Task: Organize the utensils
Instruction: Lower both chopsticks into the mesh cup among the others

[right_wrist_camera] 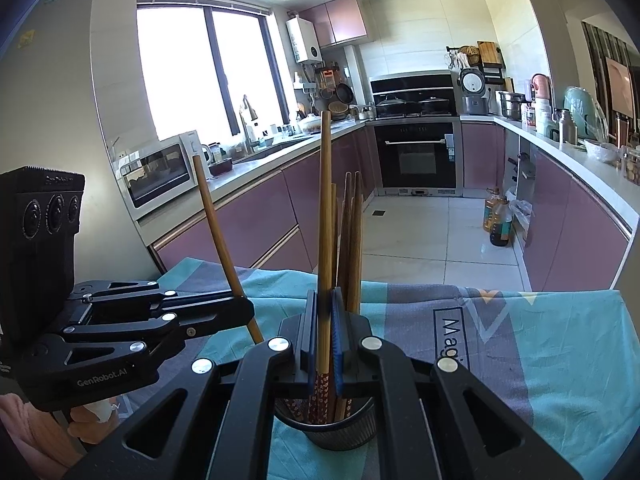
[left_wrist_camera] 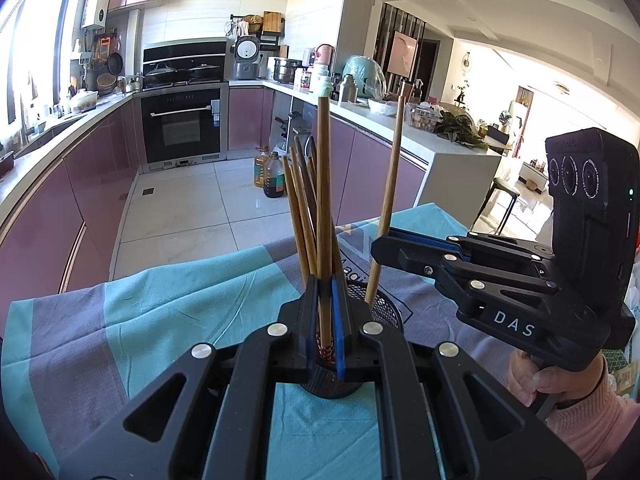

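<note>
Your left gripper (left_wrist_camera: 327, 322) sat low and centre in the left wrist view, clamped on one chopstick (left_wrist_camera: 323, 216) that stood nearly upright, its patterned lower end inside the black mesh holder (left_wrist_camera: 384, 308). Behind it, a bunch of other chopsticks (left_wrist_camera: 302, 208) leaned in that same holder. The holder stood on the desk, on a teal and grey cloth (left_wrist_camera: 168, 312).

To the right in that view, your right gripper (left_wrist_camera: 380, 246) reached in from the right edge, closed on a second chopstick (left_wrist_camera: 390, 184) that tilted slightly, its lower tip inside the holder's rim.

In the right wrist view, your left gripper (right_wrist_camera: 246, 312) came in from the left, pinching its tilted chopstick (right_wrist_camera: 218, 232). At centre, your right gripper (right_wrist_camera: 325, 340) clamped its own chopstick (right_wrist_camera: 325, 216), with the holder (right_wrist_camera: 340, 432) directly below.
</note>
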{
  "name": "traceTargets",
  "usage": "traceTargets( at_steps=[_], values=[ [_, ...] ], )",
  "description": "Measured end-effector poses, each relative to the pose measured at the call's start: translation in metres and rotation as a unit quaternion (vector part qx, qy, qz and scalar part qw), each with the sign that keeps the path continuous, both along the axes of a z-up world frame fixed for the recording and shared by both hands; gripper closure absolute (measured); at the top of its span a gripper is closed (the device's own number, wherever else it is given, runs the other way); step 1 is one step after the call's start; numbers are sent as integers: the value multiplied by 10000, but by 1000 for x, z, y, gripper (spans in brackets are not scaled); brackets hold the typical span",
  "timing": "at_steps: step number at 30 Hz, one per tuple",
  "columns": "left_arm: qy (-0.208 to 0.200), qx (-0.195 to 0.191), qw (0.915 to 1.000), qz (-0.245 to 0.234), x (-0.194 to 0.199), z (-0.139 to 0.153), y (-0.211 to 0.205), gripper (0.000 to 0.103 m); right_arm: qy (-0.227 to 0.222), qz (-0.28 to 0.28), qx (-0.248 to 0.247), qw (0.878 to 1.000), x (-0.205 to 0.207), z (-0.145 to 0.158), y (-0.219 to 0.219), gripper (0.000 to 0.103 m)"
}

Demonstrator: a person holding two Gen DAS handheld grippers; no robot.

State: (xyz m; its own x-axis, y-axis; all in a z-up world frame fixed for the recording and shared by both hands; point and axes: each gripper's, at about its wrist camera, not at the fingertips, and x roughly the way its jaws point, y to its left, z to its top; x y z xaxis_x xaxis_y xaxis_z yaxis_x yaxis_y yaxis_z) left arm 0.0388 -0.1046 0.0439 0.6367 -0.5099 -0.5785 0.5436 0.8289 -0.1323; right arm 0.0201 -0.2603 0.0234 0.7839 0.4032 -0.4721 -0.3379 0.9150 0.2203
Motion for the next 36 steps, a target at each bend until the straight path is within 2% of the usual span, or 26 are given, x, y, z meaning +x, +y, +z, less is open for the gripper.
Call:
traceTargets(
  at_steps=[20, 36],
  values=[
    [238, 152, 9996, 22, 21, -17, -14, 96, 176, 24, 14, 9998, 7, -9, 6, 97],
    [361, 92, 9993, 81, 42, -25, -15, 96, 317, 8, 110, 9994, 19, -12, 7, 97]
  ],
)
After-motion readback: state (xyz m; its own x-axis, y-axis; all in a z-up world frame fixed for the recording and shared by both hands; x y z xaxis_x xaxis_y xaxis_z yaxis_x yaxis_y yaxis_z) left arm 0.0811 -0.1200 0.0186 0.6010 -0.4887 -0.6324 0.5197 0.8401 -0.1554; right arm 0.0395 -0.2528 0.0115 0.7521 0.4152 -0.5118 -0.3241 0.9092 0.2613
